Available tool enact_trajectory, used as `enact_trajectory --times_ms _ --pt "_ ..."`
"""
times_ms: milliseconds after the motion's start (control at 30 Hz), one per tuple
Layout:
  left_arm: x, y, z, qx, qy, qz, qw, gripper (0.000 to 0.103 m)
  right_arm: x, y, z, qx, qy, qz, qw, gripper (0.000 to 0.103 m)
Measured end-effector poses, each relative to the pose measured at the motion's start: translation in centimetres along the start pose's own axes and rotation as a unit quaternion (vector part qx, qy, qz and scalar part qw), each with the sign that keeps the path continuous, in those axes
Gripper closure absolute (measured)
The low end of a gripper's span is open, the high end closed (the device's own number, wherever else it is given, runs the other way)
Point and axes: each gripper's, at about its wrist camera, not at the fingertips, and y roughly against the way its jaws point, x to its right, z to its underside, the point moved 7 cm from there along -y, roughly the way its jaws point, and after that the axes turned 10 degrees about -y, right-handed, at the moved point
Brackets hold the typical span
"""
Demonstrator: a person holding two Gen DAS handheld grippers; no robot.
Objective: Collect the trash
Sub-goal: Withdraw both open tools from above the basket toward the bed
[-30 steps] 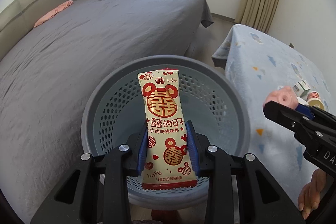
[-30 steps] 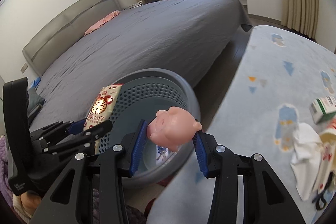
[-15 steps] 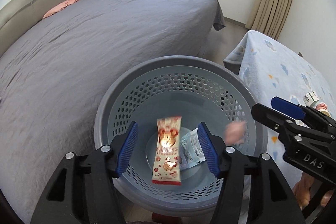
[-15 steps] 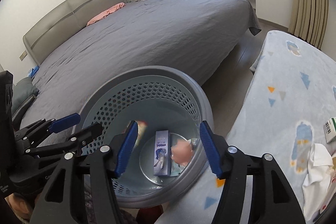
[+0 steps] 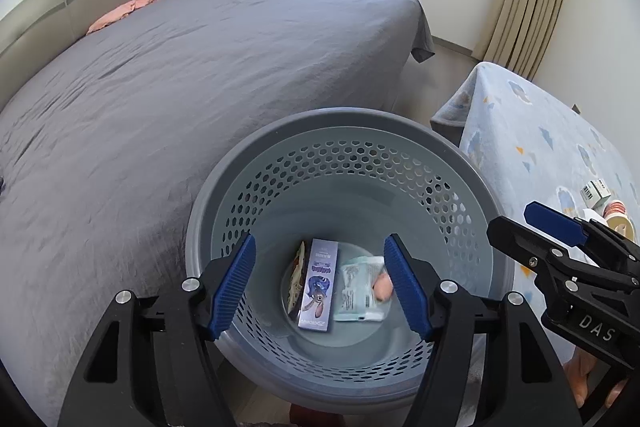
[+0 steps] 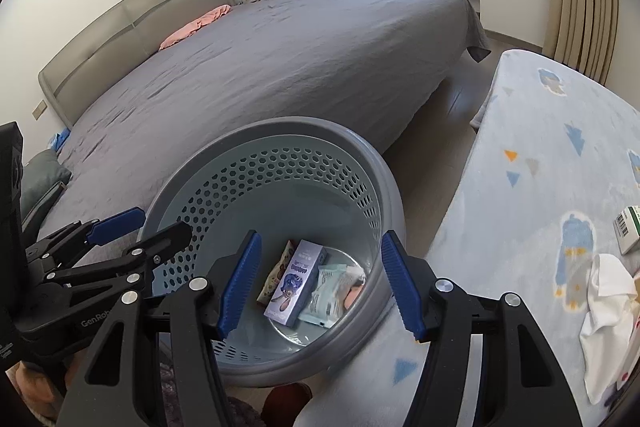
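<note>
Four pieces of trash lie at the bottom of the basket [image 5: 280,131]: a purple box [image 5: 318,285], a red-and-white wrapper [image 5: 298,277] beside it, a pale green packet [image 5: 358,287] and a pink toy [image 5: 383,286]. Above the rim, the left gripper [image 5: 320,285] and right gripper [image 6: 318,281] stand open and empty, the left's jaws having just spread wider. More is left, I judge: a small box [image 6: 628,229] and white tissue [image 6: 606,301] lie near the right edge of the blue blanket [image 6: 540,155].
</note>
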Motion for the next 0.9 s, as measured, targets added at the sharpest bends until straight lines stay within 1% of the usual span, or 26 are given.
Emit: enact_trajectory --times_ms 200,467,600,800,900 --pt "0.2 0.0 0.0 0.001 -0.001 -0.001 1.0000 0.036 0.6 0.5 0.5 -0.001 -0.007 0.011 1.000 0.043" --pt "0.6 0.2 -0.1 0.004 -0.005 0.002 1.0000 0.036 1.7 2.0 1.0 0.009 -0.024 0.025 0.999 0.043" --pt "1.1 0.3 0.1 0.002 -0.002 0.017 0.9998 0.036 2.4 3.0 1.2 0.017 -0.033 0.034 0.999 0.043" --pt "2.7 0.9 0.0 0.009 -0.015 0.030 0.9994 0.036 4.1 5.1 2.0 0.030 -0.059 0.053 0.996 0.043" --pt "3.6 1.3 0.0 0.011 -0.020 0.046 0.9987 0.036 5.3 6.4 2.4 0.034 -0.075 0.064 0.995 0.043"
